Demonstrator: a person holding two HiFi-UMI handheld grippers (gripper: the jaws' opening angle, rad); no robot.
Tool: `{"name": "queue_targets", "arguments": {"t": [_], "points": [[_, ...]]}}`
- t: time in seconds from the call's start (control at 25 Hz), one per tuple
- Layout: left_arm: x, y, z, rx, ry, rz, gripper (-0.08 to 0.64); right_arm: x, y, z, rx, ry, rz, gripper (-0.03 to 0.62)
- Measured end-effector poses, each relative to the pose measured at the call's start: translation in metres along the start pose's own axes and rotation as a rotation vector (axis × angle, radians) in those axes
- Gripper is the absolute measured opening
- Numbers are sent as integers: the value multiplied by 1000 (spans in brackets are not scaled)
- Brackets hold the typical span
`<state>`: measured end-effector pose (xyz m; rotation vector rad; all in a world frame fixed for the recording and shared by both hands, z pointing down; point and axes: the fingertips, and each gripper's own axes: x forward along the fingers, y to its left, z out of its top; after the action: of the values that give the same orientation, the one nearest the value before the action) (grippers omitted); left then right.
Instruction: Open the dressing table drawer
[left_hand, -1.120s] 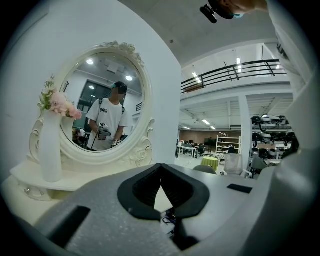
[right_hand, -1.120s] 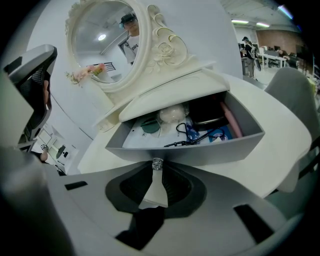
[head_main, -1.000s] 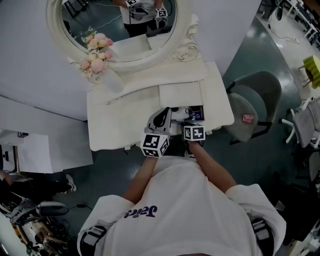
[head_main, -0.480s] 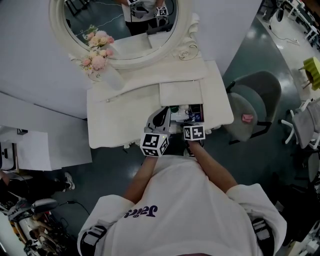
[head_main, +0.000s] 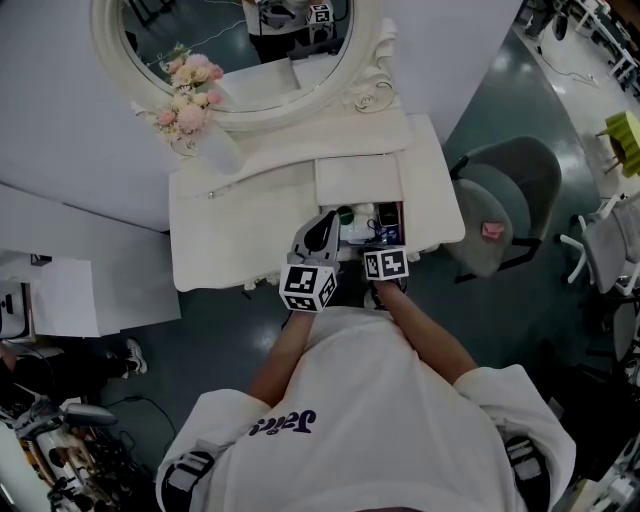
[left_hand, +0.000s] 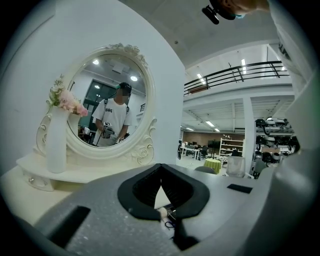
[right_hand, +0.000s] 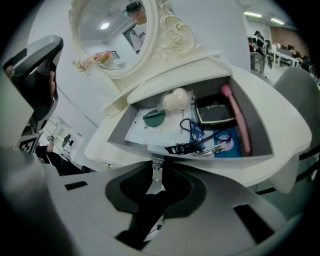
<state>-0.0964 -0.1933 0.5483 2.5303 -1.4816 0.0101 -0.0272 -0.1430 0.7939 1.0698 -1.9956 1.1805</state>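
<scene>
The white dressing table (head_main: 230, 225) has its right drawer (right_hand: 227, 164) pulled partly out. Inside lie a round puff (right_hand: 175, 99), a black case (right_hand: 215, 111), a pink stick (right_hand: 237, 117) and scissors. My right gripper (right_hand: 157, 172) is shut on the small metal drawer handle (right_hand: 157, 164) at the drawer front; in the head view the right gripper (head_main: 380, 250) sits at the table's near edge. My left gripper (head_main: 328, 228) hovers over the tabletop beside the drawer. In the left gripper view that gripper (left_hand: 161, 172) has its jaws shut on nothing and faces the oval mirror (left_hand: 110, 105).
A white vase with pink flowers (head_main: 205, 135) stands at the table's back left under the mirror (head_main: 240, 50). A grey office chair (head_main: 510, 205) with a small pink item (head_main: 491, 230) sits right of the table. A white cabinet (head_main: 70, 295) is to the left.
The drawer opening looks slightly wider than a second ago. Both grippers have hardly moved, and the head view has shifted a little.
</scene>
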Motion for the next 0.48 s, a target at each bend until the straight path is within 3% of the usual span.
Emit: {"name": "queue_targets", "arguments": {"t": [0.48], "points": [[-1, 4, -7, -20, 7, 21, 14, 0, -4, -2, -28, -10, -12, 66]]}}
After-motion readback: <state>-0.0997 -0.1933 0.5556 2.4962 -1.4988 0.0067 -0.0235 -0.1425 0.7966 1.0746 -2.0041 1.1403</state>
